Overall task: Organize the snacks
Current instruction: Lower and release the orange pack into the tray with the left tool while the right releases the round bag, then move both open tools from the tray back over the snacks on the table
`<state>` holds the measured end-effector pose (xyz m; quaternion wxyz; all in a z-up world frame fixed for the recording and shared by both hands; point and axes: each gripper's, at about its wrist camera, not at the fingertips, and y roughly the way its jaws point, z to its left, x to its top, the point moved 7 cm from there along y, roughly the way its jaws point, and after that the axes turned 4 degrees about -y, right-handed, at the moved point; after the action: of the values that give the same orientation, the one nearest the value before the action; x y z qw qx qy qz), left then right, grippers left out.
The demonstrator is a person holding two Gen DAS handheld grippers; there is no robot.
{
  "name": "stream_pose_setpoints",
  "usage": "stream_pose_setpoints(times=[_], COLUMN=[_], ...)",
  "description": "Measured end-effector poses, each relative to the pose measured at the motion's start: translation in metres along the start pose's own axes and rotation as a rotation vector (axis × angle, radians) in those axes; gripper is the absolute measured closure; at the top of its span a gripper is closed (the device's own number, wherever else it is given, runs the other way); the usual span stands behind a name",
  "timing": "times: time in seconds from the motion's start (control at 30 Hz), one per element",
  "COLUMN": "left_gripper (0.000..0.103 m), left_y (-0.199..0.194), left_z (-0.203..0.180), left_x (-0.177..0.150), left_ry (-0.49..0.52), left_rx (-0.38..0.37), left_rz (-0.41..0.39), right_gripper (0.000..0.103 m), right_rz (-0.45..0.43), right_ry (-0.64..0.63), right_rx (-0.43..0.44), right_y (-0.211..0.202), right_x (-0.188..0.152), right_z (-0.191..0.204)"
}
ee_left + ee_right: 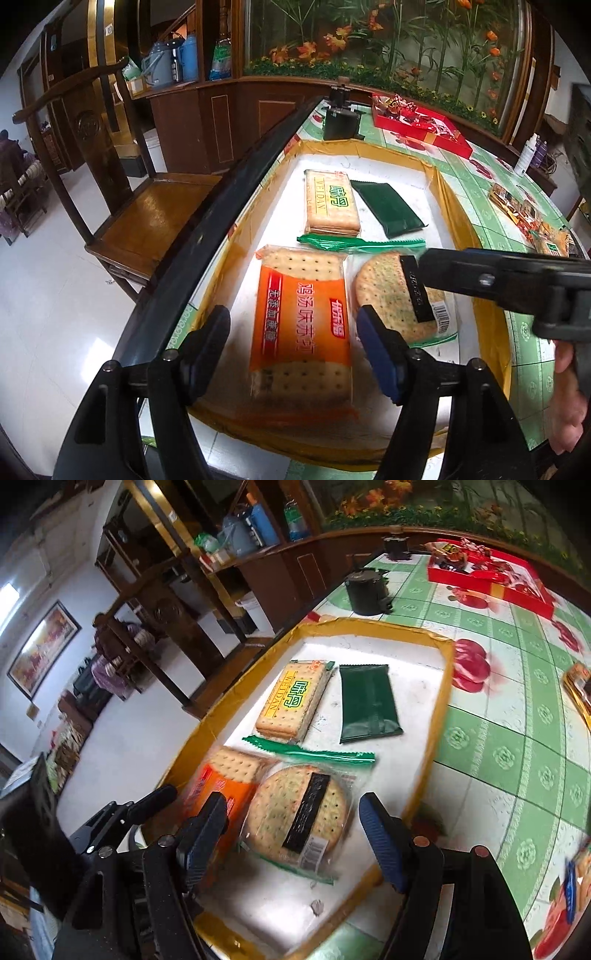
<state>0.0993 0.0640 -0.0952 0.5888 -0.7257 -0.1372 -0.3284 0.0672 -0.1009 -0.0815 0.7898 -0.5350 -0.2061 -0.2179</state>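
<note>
Left gripper point(291, 343) gapes wide over the orange cracker pack point(301, 325); right gripper point(291, 834), equally wide, straddles the round cracker pack point(295, 812).

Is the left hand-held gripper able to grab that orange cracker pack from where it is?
Probably yes: the left hand-held gripper is open with the orange cracker pack between its fingers, nothing covering it.

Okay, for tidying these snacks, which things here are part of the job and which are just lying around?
Part of the job:
- orange cracker pack
- round cracker pack
- WEIDAN biscuit pack
- dark green packet
- yellow-rimmed tray
- loose snack packs on the table

Just lying about:
- red gift box
- black canister
- white bottle
- wooden chair
</note>
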Motion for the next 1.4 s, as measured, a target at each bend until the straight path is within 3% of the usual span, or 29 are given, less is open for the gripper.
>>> stream_pose_setpoints(times=[0.37, 0.93, 1.23, 1.4], left_gripper=[0.030, 0.030, 0.030, 0.030], left_y=[-0.013, -0.035, -0.042, -0.044], left_z=[-0.019, -0.105, -0.160, -0.192], left_x=[0.003, -0.006, -0.017, -0.024], left_ry=[0.020, 0.179, 0.279, 0.340], left_rx=[0.003, -0.086, -0.144, -0.176], left_rz=[-0.027, -0.048, -0.037, -0.033], right_gripper=[0.024, 0.025, 0.025, 0.025], right_rz=[-0.058, -0.168, -0.285, -0.334], right_ry=[0.030, 0.223, 0.401, 0.552], right_rx=[0.022, -0.050, -0.161, -0.351], right_y=[-0.044, -0.122, -0.184, -0.228], right_x=[-0.024, -0.073, -0.105, -0.134], right_z=[-0.017, -0.116, -0.200, -0.263])
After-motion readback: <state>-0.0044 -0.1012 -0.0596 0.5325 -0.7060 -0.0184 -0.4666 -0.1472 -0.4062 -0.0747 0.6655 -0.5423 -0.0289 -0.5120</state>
